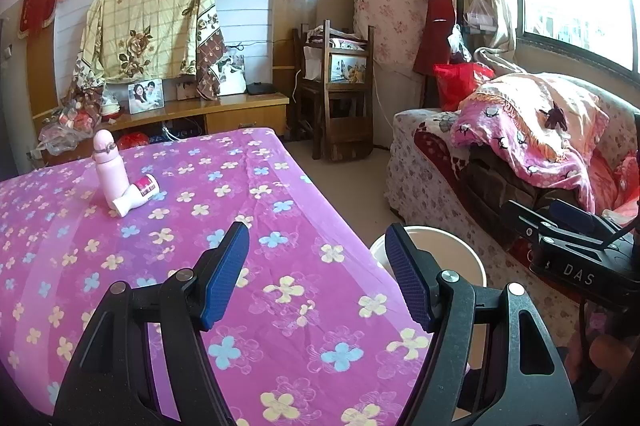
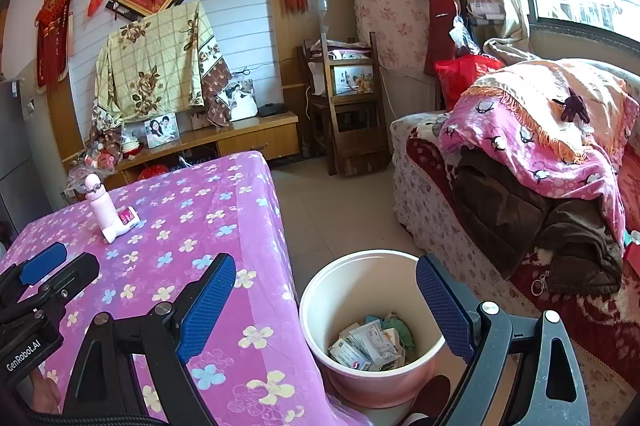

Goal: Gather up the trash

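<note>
**A:** Left wrist view, status?

**B:** Left gripper (image 1: 318, 276) jaws apart, nothing between the blue pads. It sits over the near right corner of the table (image 1: 280, 210), the one with the pink flowered cloth. The only items on the cloth are a pink bottle (image 1: 106, 168), upright, and a small white bottle (image 1: 138, 200) with a red label, lying on its side and touching the pink one's base. Both are far left on the table, well apart from the gripper. The bin (image 1: 456, 246) rim shows just past the table edge, partly hidden by the right finger. The right gripper (image 1: 576, 246) is visible at the right edge.

**A:** Right wrist view?

**B:** Right gripper (image 2: 326, 300) wide open, empty, above the bin (image 2: 316, 290) on the floor beside the table (image 2: 224, 210). Trash (image 2: 370, 344) in the bin bottom: crumpled paper and wrappers. Left gripper (image 2: 48, 266) shows at the left edge, over the cloth. Same two bottles (image 2: 112, 214) far back on the table.
</note>
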The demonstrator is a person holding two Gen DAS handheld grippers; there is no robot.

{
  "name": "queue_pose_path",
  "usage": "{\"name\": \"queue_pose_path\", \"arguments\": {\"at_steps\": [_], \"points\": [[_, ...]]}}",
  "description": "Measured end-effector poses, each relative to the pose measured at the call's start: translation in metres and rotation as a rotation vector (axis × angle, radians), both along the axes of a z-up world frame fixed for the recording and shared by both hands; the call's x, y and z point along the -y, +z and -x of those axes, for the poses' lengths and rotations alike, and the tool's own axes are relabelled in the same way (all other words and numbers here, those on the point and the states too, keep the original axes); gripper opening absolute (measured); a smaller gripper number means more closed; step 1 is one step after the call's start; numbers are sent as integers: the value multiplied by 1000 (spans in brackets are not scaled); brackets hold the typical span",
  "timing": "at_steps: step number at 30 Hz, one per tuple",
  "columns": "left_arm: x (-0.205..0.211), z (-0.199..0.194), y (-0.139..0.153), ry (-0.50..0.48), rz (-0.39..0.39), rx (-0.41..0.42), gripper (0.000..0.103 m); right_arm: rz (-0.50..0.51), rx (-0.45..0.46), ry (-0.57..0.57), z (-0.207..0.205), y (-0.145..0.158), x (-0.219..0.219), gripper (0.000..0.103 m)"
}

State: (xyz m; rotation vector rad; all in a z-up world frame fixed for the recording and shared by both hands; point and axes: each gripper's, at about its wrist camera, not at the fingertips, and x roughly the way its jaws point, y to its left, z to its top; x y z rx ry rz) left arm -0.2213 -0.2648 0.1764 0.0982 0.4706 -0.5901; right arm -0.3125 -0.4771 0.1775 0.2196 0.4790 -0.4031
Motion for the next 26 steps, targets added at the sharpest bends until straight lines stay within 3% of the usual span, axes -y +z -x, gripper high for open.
{"name": "queue_pose_path", "arguments": {"at_steps": [26], "points": [[-10,-15,-16,-1,14,-91,70,1,-47,19,-11,-15,-5,90]]}}
